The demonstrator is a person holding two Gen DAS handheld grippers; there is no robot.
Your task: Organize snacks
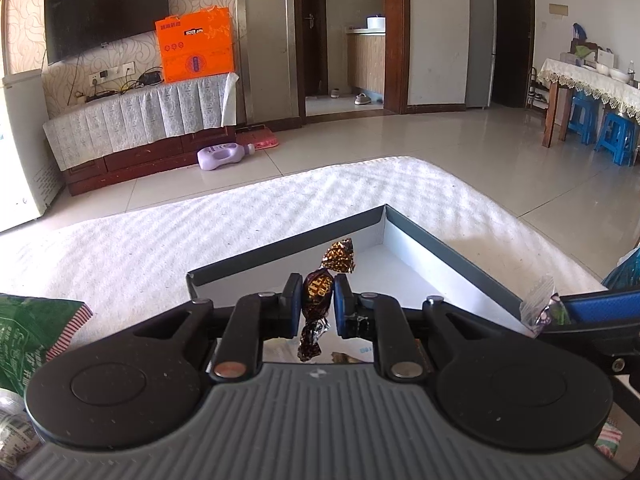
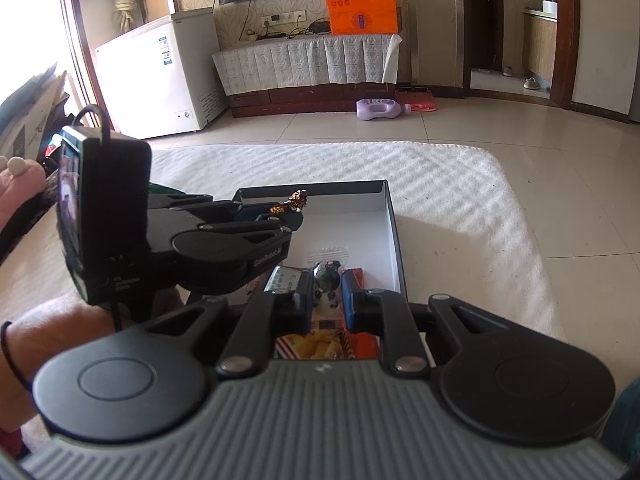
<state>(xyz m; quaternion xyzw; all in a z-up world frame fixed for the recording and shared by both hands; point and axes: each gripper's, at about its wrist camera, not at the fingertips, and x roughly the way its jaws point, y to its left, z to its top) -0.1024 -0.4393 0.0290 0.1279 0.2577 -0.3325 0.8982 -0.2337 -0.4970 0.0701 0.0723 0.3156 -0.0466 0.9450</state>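
1. Your left gripper [image 1: 317, 300] pinches a brown-and-gold wrapped candy [image 1: 318, 292] between nearly closed pads, above the open box [image 1: 440, 240].
2. Your right gripper [image 2: 327, 294] is clamped on a small clear-wrapped sweet [image 2: 328, 276], over the box's near end.

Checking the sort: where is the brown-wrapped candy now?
The brown-wrapped candy sits clamped in the left hand-held gripper, above the open box, left of the right hand-held gripper.

Crinkled, glossy brown-and-gold foil wraps the candy [image 1: 318, 294] between matt blue pads [image 1: 341, 300] of the black plastic left gripper [image 1: 318, 304]; the box [image 1: 460, 248] looks like smooth matt card on a ribbed white cloth [image 1: 160, 232].
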